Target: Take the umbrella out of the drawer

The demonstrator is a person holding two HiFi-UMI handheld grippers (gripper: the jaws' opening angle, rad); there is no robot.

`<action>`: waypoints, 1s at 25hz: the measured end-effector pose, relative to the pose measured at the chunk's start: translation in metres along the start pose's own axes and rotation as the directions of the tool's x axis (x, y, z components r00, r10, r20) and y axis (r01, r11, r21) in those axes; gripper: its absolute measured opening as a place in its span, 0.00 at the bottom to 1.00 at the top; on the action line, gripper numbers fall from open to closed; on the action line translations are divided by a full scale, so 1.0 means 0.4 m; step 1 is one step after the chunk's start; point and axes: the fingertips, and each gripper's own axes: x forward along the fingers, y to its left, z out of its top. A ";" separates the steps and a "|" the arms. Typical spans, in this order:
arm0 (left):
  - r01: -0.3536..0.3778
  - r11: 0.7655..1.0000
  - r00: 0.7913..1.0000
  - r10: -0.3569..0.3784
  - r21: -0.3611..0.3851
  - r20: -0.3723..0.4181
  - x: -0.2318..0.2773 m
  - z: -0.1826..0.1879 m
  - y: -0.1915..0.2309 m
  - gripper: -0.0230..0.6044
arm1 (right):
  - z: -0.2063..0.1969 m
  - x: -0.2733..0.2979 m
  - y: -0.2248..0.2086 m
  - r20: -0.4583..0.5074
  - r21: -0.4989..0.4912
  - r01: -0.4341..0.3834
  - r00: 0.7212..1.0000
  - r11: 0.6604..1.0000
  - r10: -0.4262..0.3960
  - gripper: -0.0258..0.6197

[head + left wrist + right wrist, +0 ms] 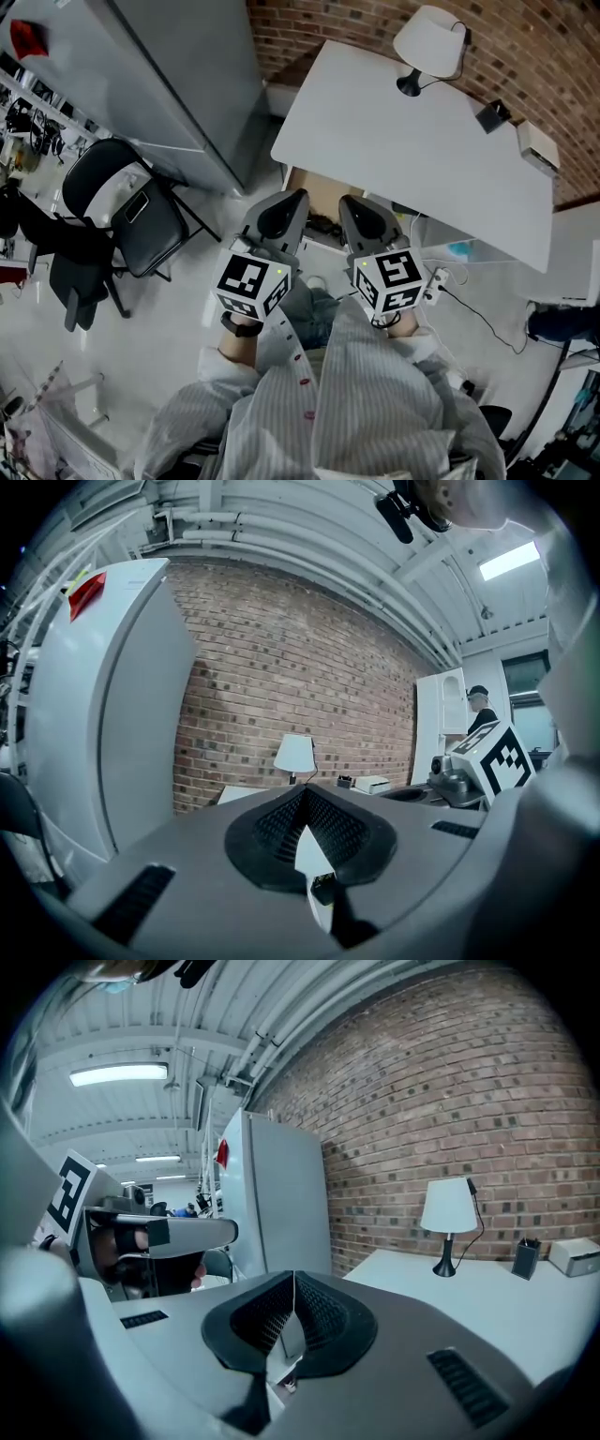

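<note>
- You are holding the left gripper point(286, 204) and the right gripper point(361, 211) side by side at waist level, both aiming toward 12 o'clock. This is probably because you are facing the white table point(403, 159) and have not yet reached for anything.
- Both tools are pressed together. In the left gripper view point(305, 803) and the right gripper view point(292, 1288) the ribbed pads are meeting with nothing between them, so neither is carrying a load.
- The umbrella is not showing in any view. Judging by the task, it is lying inside a drawer, probably under the table's near edge.
- A brown panel point(314, 187) is peeking out below that edge at 12 o'clock of your left gripper. Whether it is the drawer, I cannot tell.
- The lamp point(427, 42) is standing at the table's far corner, at 1 o'clock and well apart from your reach, so it is not getting in the way.
- The chair point(131, 211) is sitting at 9 o'clock, and the tall white cabinet point(169, 75) at 10 o'clock is narrowing your approach on the left.
- Next, the jaws are going to need spreading before they can take a handle.
</note>
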 end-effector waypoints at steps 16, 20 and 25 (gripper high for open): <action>0.146 0.989 0.987 -0.144 0.029 -0.068 0.178 0.002 0.015 0.05 | -0.027 0.059 -0.122 -0.045 0.091 0.113 0.993 0.989 -0.110 0.09; 0.165 0.986 0.982 -0.162 0.027 -0.094 0.200 -0.026 0.018 0.05 | -0.050 0.070 -0.148 -0.062 0.115 0.132 0.990 0.985 -0.126 0.09; 0.200 0.980 0.969 -0.196 0.019 -0.148 0.223 -0.088 0.035 0.05 | -0.092 0.093 -0.176 -0.097 0.144 0.159 0.984 0.977 -0.146 0.09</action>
